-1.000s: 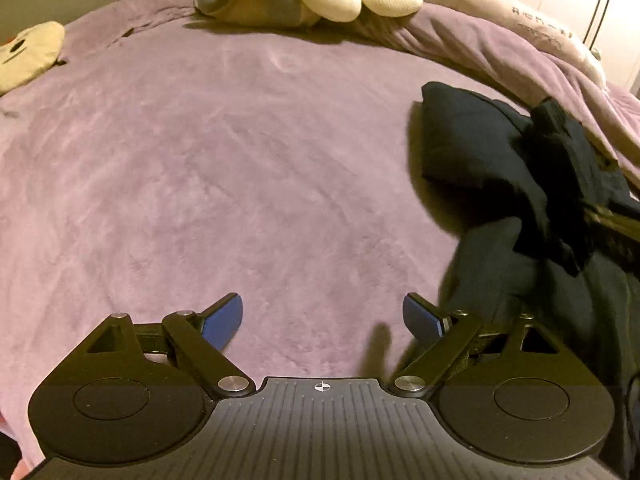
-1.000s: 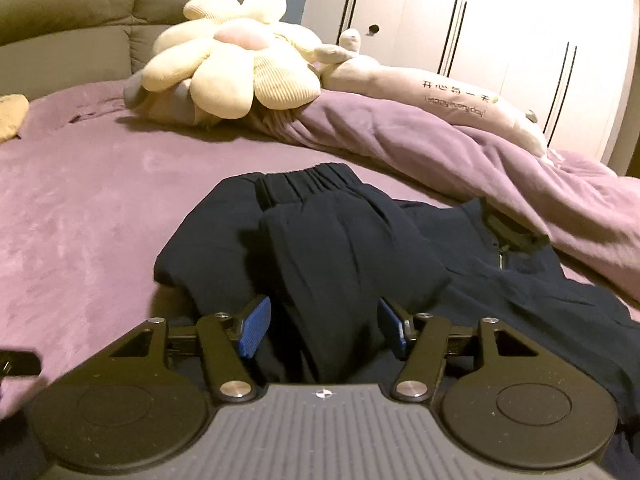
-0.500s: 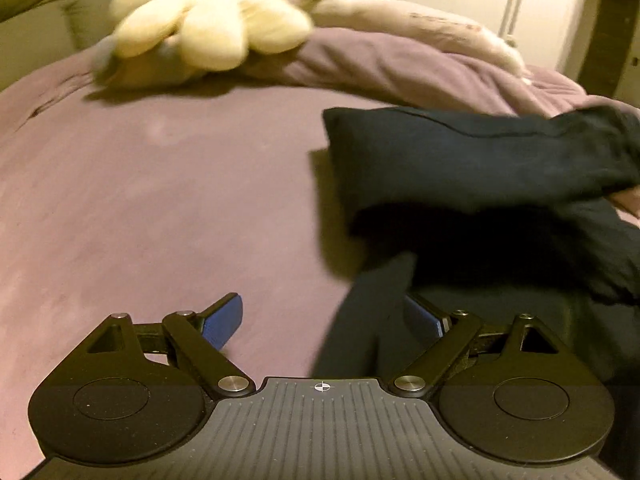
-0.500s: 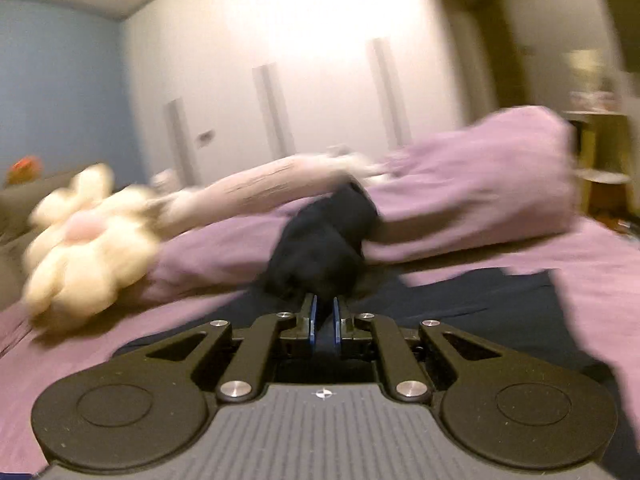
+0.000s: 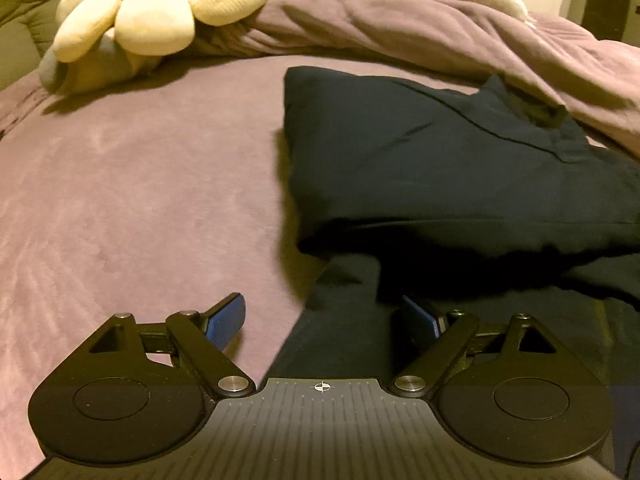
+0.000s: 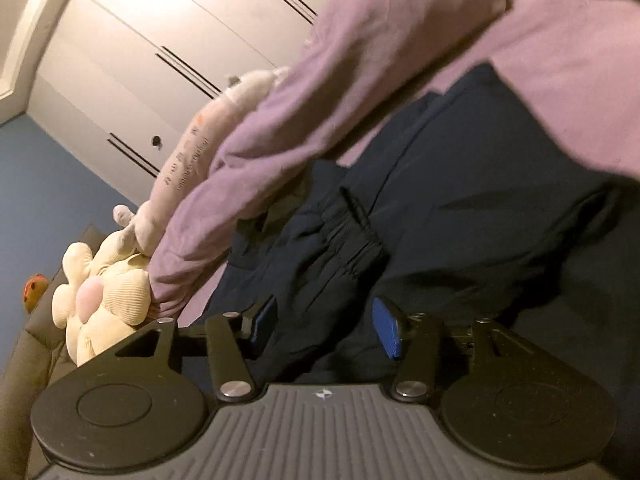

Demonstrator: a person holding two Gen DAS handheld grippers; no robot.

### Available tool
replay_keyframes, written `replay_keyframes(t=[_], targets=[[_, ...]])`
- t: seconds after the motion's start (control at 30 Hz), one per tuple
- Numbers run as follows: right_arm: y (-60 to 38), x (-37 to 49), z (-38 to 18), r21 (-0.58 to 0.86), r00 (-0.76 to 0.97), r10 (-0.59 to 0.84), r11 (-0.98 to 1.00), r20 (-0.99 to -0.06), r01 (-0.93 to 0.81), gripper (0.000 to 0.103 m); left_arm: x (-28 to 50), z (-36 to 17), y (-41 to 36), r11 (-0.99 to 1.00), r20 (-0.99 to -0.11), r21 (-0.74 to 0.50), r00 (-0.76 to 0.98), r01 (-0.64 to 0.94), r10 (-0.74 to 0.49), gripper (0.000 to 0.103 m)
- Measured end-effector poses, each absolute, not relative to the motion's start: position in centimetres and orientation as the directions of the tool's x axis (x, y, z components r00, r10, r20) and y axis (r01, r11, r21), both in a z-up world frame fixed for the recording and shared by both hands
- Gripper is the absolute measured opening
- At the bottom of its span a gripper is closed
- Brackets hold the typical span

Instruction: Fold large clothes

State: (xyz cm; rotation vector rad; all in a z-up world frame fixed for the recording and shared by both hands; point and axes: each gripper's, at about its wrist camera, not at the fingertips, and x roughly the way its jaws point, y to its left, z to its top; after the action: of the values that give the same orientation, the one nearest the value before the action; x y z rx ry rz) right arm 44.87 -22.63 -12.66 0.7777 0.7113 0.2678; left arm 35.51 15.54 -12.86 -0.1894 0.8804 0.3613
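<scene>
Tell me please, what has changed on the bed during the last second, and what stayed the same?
The right gripper shut on a fold of the dark trousers, carried it over, and has now opened and let go. The trousers lie folded over themselves. The left gripper turned toward them and stayed open. The flower plush and purple blanket have not moved.

The left gripper is held level with its jaws spread wide and nothing between the pads, while the right gripper is rolled sideways, jaws likewise parted and empty.
</scene>
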Motion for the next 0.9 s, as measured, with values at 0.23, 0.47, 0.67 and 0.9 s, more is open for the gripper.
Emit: replay_keyframes(t=[0.23,0.47,0.67,0.9], targets=[[-20.8,48.8,-14.8,0.758,0.673,0.512,0.643,-0.534,0.112,0.017,36.6,-13.6,16.1,0.921,-0.784,0.007,0.569,-0.39,0.247,0.089],[-20.3,43.1,-6.6,0.421,0.916,0.208,0.906,-0.344,-0.047,0.011,37.7,-13.9,16.6,0.9,-0.8,0.02,0.533,-0.434,0.275,0.092],[-24.2,44.9,-11.4,0.426,0.825,0.131,0.894,-0.551,0.142,0.012,37.5,-14.0,16.1,0.908,-0.808,0.018,0.529,-0.419,0.261,0.093],[-27.5,42.2,-11.8,0.523,0.815,0.148,0.826,-0.561,0.209,0.037,34.3,-11.4,16.6,0.928,-0.811,-0.003,0.544,-0.371,0.215,0.089]])
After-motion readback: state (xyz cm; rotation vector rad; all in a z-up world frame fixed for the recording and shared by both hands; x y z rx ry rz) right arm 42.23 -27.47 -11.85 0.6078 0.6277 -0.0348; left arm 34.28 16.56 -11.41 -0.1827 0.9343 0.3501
